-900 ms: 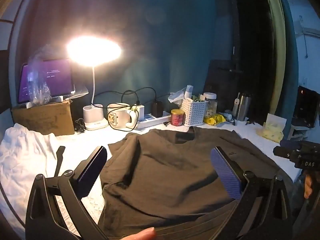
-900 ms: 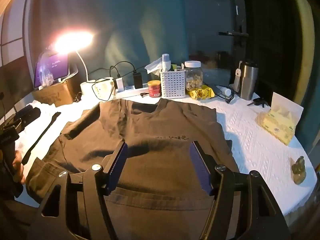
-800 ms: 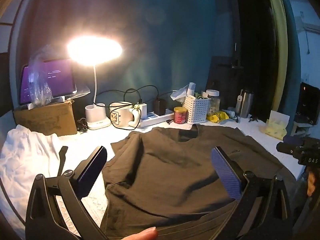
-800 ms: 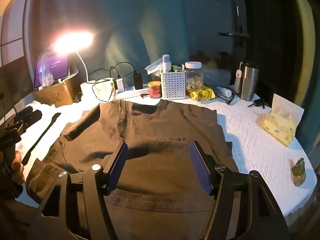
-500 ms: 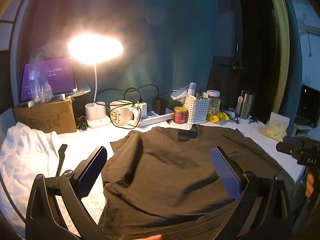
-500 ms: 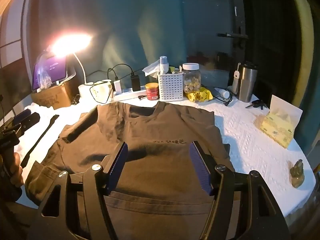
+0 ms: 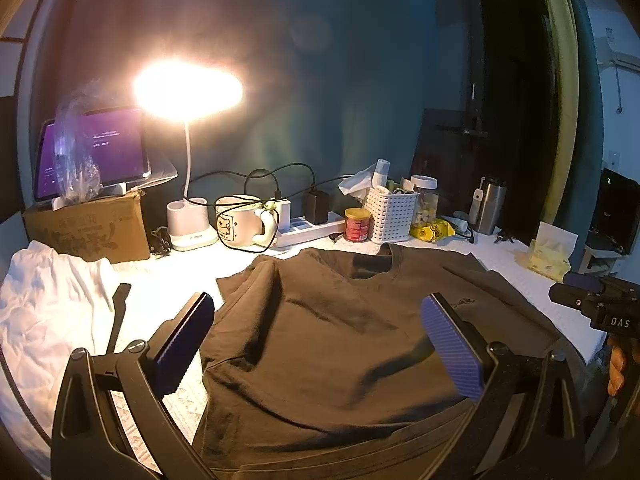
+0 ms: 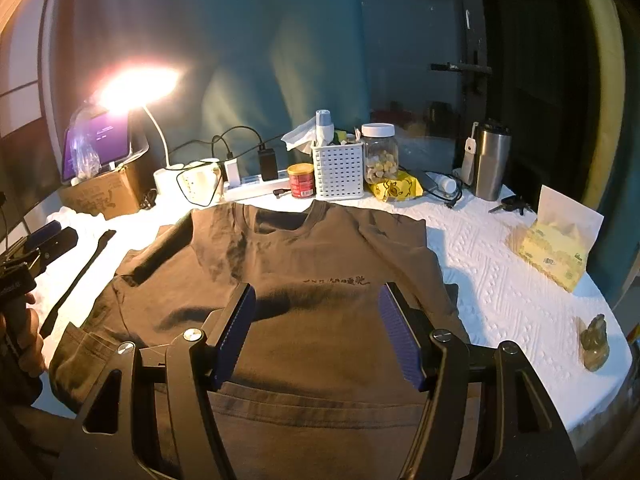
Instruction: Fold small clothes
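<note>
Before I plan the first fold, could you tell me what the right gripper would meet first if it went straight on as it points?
Most likely the brown T-shirt, around its chest print; the open right gripper holds nothing.

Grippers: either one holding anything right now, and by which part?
Nothing held. The left gripper and right gripper are both open above the brown T-shirt, which lies flat on the table.

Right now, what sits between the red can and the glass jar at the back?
A white perforated basket stands between the red can and the glass jar, clearest in the right wrist view.
</note>
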Demonstrator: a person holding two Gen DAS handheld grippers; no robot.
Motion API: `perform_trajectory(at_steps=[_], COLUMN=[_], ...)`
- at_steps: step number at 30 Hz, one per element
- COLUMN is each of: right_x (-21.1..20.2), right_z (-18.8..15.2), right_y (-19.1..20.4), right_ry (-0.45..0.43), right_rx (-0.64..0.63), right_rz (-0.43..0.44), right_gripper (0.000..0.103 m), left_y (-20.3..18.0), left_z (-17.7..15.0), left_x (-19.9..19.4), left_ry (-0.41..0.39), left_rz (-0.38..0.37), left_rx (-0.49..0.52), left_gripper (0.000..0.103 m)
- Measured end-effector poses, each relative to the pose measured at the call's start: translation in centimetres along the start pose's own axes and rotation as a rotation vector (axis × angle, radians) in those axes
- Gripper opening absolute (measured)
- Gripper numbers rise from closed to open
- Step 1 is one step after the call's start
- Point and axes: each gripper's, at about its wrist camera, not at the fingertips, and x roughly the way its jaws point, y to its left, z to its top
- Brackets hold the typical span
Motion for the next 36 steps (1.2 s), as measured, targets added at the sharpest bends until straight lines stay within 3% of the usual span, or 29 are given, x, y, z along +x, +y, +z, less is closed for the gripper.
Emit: perform_trajectory(at_steps=[36], right_x=[0.76], right_z=[-0.11], right_y=[-0.32], right_ry=[0.024], right_rx=[0.018], right_rz=[-0.009], right_gripper=[0.068], left_y=[0.47], left_z=[0.06], left_x=[0.32], left_ry=[0.014], left_rz=[0.002], left_rx=[0.009], left_gripper=[0.102])
